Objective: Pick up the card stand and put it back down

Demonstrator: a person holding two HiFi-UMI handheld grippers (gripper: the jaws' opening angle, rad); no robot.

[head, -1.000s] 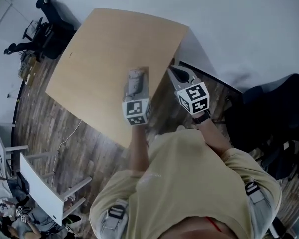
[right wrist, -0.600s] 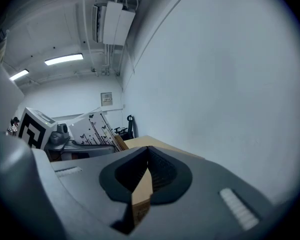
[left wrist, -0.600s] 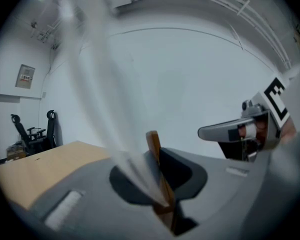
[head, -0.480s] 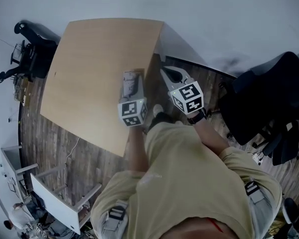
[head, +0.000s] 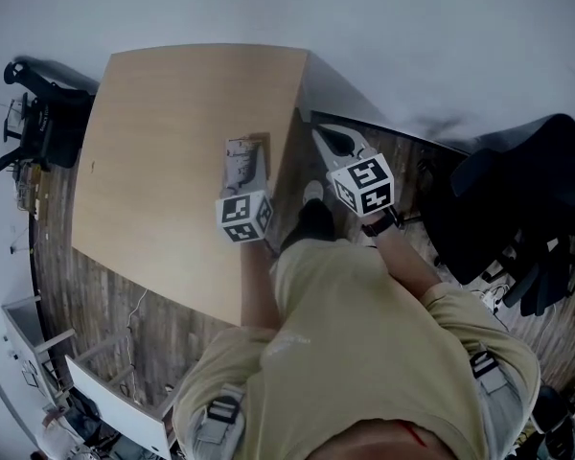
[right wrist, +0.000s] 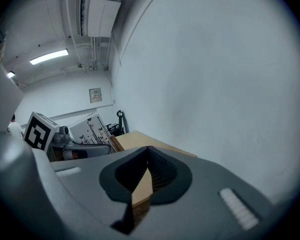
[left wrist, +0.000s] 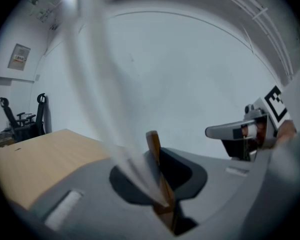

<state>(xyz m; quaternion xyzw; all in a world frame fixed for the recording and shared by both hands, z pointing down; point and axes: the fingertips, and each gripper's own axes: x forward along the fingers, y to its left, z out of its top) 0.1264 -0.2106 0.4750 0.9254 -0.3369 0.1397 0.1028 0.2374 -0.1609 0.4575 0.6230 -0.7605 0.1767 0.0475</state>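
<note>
The card stand (head: 241, 159) is a thin wooden strip (left wrist: 154, 146) with a pale printed card (right wrist: 92, 129) standing in it. My left gripper (head: 241, 178) is shut on the strip and holds it over the right part of the light wooden table (head: 163, 132). In the left gripper view the card is a blurred pale streak rising up and to the left. My right gripper (head: 332, 140) hangs just off the table's right edge, jaws together with nothing between them. It also shows at the right of the left gripper view as a grey gripper (left wrist: 240, 131).
Black office chairs (head: 38, 103) stand by the table's far left corner. A large black chair (head: 517, 199) is at the right. White furniture (head: 105, 410) stands on the wood floor at the lower left. A white wall runs behind the table.
The head view has swung, so the table sits differently in frame. My left gripper with the card stand has drifted slightly left. The right gripper has stayed beside the table's right edge.
</note>
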